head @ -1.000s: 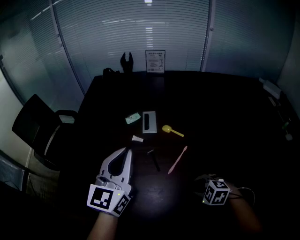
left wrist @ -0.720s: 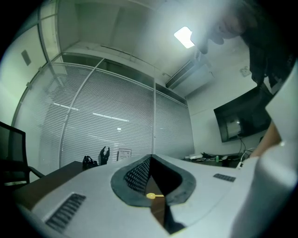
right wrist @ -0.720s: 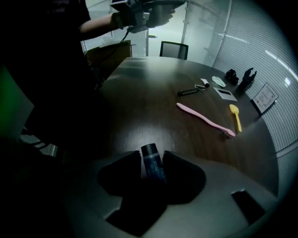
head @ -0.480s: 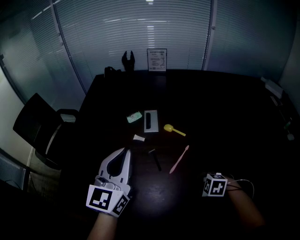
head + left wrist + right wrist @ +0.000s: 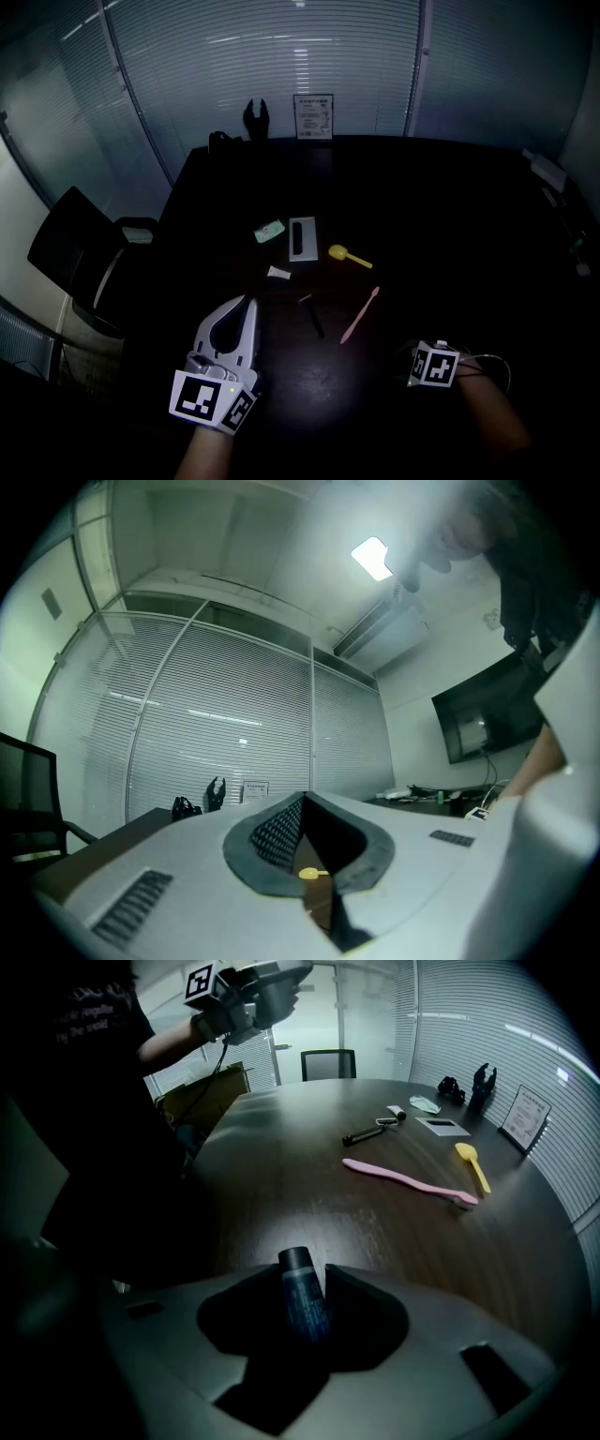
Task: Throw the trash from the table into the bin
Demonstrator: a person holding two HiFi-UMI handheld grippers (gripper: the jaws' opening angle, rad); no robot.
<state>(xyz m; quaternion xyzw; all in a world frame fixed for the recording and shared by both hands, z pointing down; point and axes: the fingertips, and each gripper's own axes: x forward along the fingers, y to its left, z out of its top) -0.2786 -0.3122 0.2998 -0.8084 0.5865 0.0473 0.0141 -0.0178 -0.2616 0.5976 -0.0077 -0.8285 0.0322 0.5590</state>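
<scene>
My right gripper (image 5: pixel 307 1279) points steeply down over the table's near right part and is shut on a small dark blue tube (image 5: pixel 302 1302). In the head view only its marker cube (image 5: pixel 433 366) shows; the jaws are lost in the dark. My left gripper (image 5: pixel 248 302) is held level at the near left, its tips together with nothing between them. On the dark table (image 5: pixel 450 216) lie a pink toothbrush (image 5: pixel 360 315), a yellow spoon (image 5: pixel 349 254), a black razor-like stick (image 5: pixel 311 315), a small white tube (image 5: pixel 277 274), a green-white packet (image 5: pixel 269 231) and a white card (image 5: pixel 302 238).
A black office chair (image 5: pixel 70 248) stands off the table's left edge. At the far edge stand a framed sign (image 5: pixel 313 106) and a dark hand-shaped figure (image 5: pixel 255 120). Cables and small devices (image 5: pixel 548 178) lie at the far right. Blinds cover the glass wall behind.
The right gripper's marker cube has turned a little and shifted slightly up in the head view. The left gripper has stayed where it was.
</scene>
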